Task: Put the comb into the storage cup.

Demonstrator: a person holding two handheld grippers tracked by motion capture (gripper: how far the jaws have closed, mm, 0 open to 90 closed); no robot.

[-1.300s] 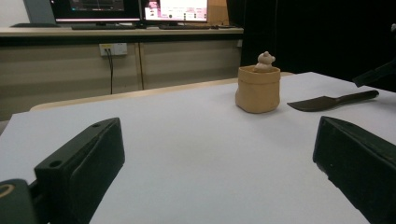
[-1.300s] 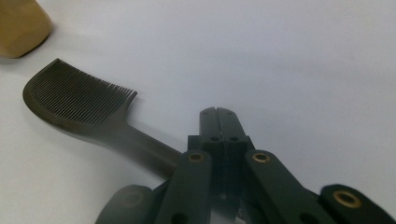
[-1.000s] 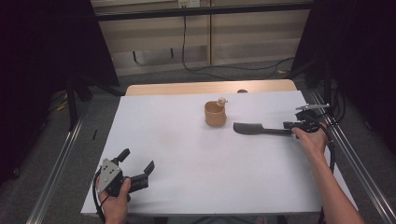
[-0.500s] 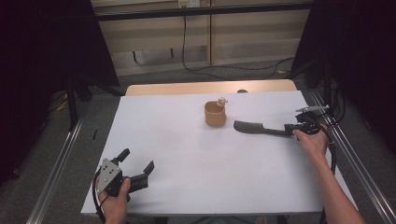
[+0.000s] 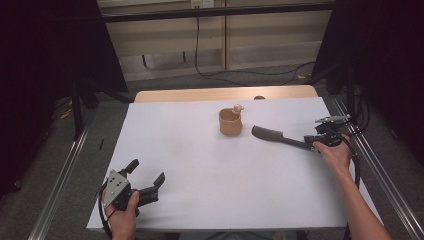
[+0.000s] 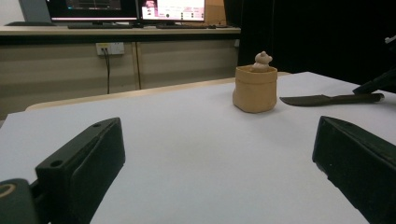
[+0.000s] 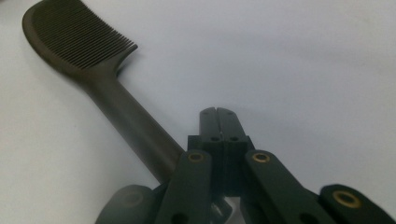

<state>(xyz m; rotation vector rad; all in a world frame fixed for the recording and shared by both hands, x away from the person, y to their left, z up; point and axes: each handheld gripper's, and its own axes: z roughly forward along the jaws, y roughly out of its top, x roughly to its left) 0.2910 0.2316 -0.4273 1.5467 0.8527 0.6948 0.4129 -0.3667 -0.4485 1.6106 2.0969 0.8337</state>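
My right gripper [image 5: 320, 143] sits near the right edge of the bench [image 5: 200, 165], its jaws pressed together, and the dark comb [image 5: 274, 136] runs from it toward the bench's middle. In the right gripper view the comb's handle [image 7: 135, 126] passes beside the closed jaws and disappears under the gripper body, so I cannot tell whether it is actually pinched or merely lying against them. That is my main worry: if the hold is only at the very end of a long handle, or is no hold at all, lifting could let the toothed head [image 7: 74, 35] sag, swivel, or drop back onto the bench.

The second risk is the tan cup [image 5: 230, 121] with a small figure [image 5: 238, 107] at its rim, standing just beside the comb's head toward the far edge. A sweep in that direction could knock it over, since it looks light.

My left gripper [image 5: 145, 185] rests at the near left corner with jaws spread wide, well apart from everything.
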